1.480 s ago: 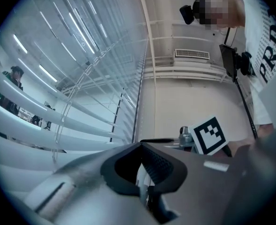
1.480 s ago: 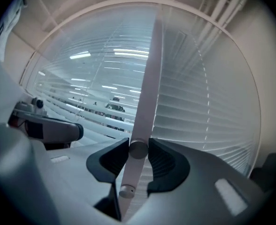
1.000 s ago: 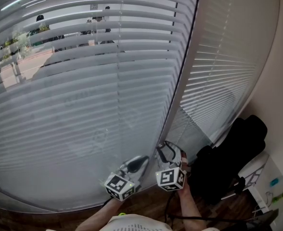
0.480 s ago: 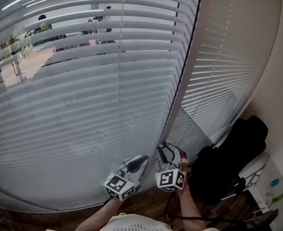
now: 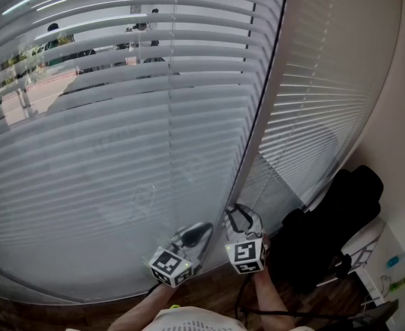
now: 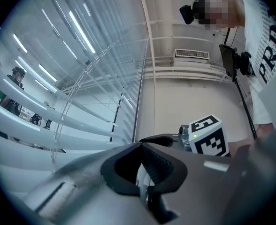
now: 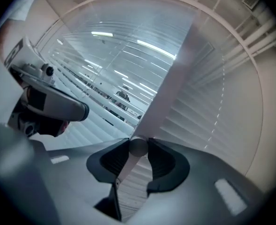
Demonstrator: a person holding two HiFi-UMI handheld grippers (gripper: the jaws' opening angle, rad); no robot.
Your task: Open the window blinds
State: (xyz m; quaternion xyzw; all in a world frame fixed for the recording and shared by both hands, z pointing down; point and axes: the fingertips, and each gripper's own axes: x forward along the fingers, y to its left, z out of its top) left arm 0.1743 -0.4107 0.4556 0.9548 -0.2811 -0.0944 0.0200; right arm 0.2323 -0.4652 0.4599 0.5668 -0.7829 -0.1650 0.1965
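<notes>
Either side of the pale window post (image 5: 261, 129) hang two slatted blinds. A wide blind (image 5: 120, 150) is to its left and a narrower blind (image 5: 319, 109) to its right. Both have slats tilted mostly shut, though the street shows between the wide one's upper slats.

At the post's foot are two grippers. The right gripper (image 5: 240, 214), just in front of the post, clamps the one tilt wand (image 7: 138, 146) between its jaw tips; its jaws have just been closing on it. The left gripper (image 5: 200, 229), just left of the post against the wide blind, has its jaw tips pressed together. A pale strip shows in the gap behind them, and I cannot tell what it is.

Compared with a second ago, the right gripper's marker cube has rolled a little. The left gripper sits where it was, and the slats keep the same tilt.

Low down, right of the post, slumps one black bundle (image 5: 326, 229), its contents hidden.
</notes>
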